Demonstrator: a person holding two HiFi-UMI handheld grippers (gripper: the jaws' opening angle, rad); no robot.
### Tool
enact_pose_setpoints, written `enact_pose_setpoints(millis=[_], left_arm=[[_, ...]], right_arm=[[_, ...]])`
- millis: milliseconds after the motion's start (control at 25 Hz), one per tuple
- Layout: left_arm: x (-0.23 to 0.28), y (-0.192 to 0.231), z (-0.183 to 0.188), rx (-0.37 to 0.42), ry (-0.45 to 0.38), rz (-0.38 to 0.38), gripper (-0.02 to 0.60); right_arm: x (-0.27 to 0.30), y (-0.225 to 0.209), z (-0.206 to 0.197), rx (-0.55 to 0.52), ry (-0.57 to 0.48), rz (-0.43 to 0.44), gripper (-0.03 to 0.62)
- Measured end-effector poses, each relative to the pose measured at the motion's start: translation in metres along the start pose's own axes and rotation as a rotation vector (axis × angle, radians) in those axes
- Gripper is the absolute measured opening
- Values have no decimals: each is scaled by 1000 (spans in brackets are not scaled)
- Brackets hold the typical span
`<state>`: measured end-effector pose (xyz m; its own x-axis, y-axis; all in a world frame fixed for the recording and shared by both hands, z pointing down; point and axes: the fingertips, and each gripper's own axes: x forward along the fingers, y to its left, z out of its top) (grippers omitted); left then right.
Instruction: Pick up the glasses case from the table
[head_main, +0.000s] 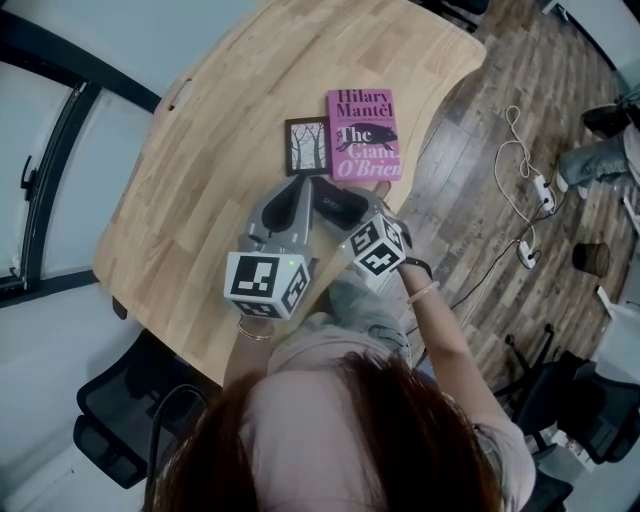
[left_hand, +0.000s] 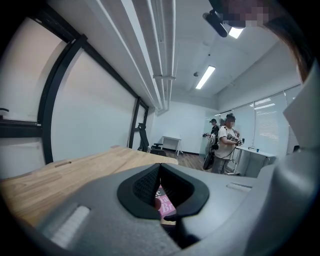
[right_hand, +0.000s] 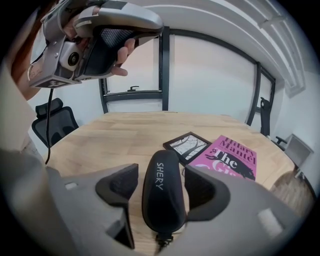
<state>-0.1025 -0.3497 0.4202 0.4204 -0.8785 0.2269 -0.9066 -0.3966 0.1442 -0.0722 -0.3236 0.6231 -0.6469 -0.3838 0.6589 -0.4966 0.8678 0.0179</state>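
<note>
The black glasses case (right_hand: 162, 200), printed SHERY, lies on the wooden table (head_main: 220, 150) near its front edge. It is also in the head view, the case (head_main: 336, 206) just below the books. My right gripper (right_hand: 161, 175) is tilted down over it with a jaw on either side. A gap shows between the left pad (right_hand: 119, 186) and the case, so the jaws are open. My left gripper (head_main: 297, 190) hangs above the table to the left, jaws together and empty, and it shows in the right gripper view (right_hand: 150, 30).
A pink book (head_main: 364, 135) and a small dark picture-cover book (head_main: 308, 145) lie just beyond the case. The table edge and wood floor with cables (head_main: 530, 190) are to the right. A black office chair (head_main: 110, 420) stands at the lower left. People (left_hand: 227, 142) stand far off.
</note>
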Motion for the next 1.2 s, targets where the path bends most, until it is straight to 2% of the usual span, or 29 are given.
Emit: enact_pose_setpoints(millis=[640, 1200], left_arm=[[1, 9, -14, -9, 37, 3, 9], [1, 12, -20, -19, 52, 1, 9]], right_arm=[[30, 1, -28, -3, 116, 36, 337], [49, 0, -42, -15, 185, 67, 354]])
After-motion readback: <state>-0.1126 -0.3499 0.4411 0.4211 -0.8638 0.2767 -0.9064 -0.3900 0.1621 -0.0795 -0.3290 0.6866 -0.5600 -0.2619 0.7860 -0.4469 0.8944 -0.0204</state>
